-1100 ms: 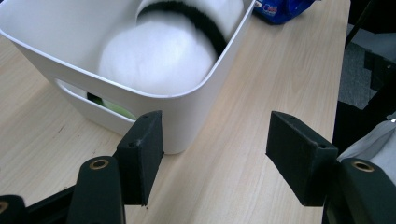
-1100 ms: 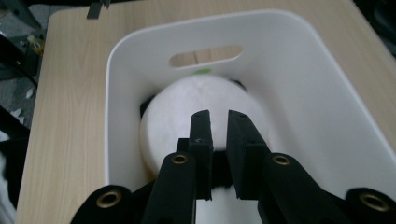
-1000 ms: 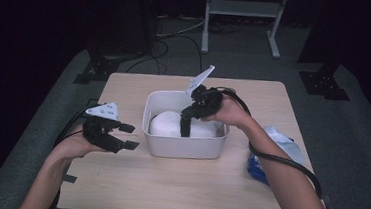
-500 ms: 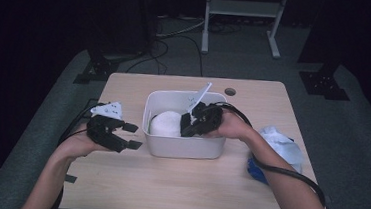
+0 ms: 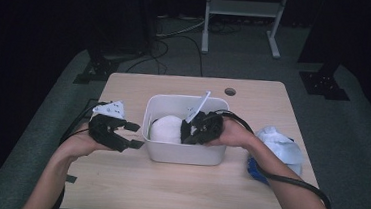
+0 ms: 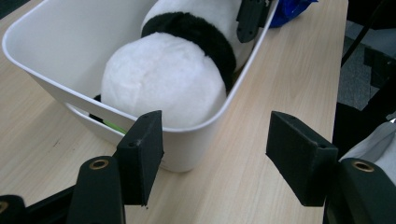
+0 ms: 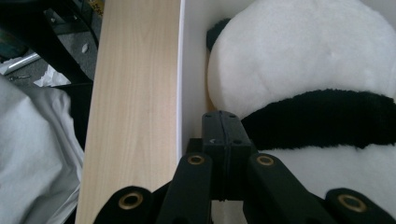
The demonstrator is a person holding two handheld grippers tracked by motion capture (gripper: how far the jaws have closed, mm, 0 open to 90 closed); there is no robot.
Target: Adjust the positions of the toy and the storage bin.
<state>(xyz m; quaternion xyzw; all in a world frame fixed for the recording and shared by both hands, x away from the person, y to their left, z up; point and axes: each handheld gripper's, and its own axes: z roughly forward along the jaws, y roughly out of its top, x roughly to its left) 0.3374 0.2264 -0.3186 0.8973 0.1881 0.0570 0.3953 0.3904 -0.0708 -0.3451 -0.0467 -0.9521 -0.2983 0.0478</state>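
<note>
A black-and-white plush toy [image 5: 167, 129] lay inside the white bin [image 5: 182, 154], which stood near the middle of the table [image 5: 167, 188]. The right gripper [image 5: 191, 132] reached down into the bin against the toy, its jaws having just closed flat together with nothing visible between them. The left gripper [image 5: 133, 135] hovered just beside the bin's left wall, toward the table's left edge, jaws spread and empty.

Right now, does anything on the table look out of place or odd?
Nothing is spilled or damaged. One oddity: the white cloth and a blue thing under it hang over the table's right edge.
</note>
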